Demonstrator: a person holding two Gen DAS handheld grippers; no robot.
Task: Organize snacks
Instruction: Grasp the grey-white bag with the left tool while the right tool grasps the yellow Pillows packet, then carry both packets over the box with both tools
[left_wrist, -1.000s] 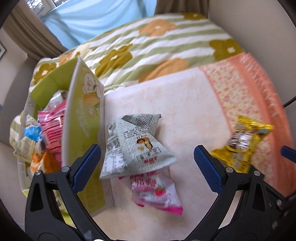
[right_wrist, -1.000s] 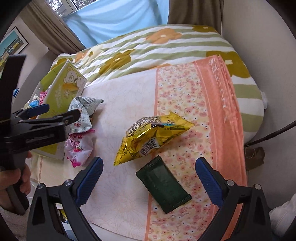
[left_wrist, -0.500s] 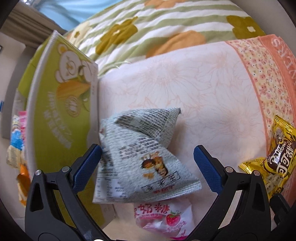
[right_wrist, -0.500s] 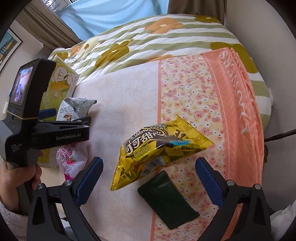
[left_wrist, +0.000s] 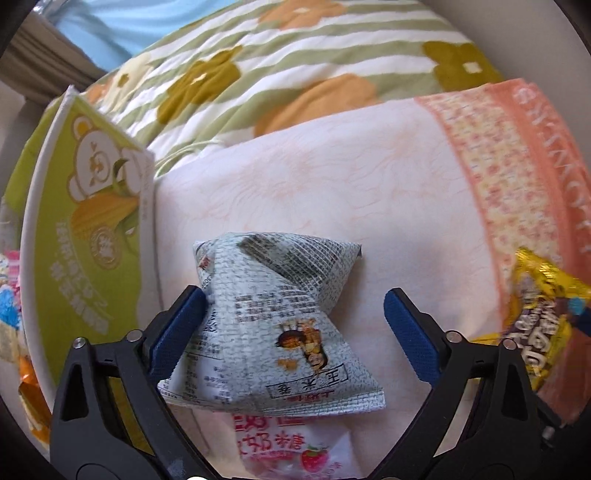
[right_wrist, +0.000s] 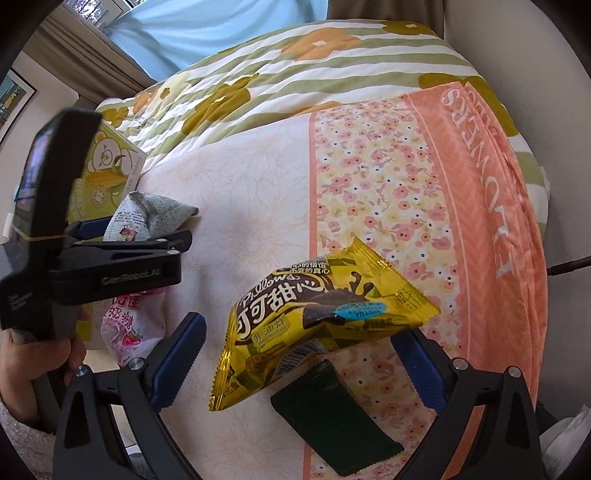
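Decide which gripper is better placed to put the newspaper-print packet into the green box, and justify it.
Left. The left gripper is open with the newspaper-print packet between its fingers, and the green box sits directly beside it. The right gripper is open around the yellow packet, farther from the box.

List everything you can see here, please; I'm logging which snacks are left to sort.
newsprint snack packet: 1, grey-white, on the pale bedspread beside the box, between the left gripper's fingers
pink strawberry candy packet: 1, pink, partly under the newsprint packet
yellow Pillows packet: 1, yellow-brown, between the right gripper's fingers
dark green packet: 1, partly under the yellow one
green bear box: 1, green-white, left, with snacks behind its wall
bedspread: 1, pale and pink floral
left gripper: 1, black with blue pads, open
right gripper: 1, same, open
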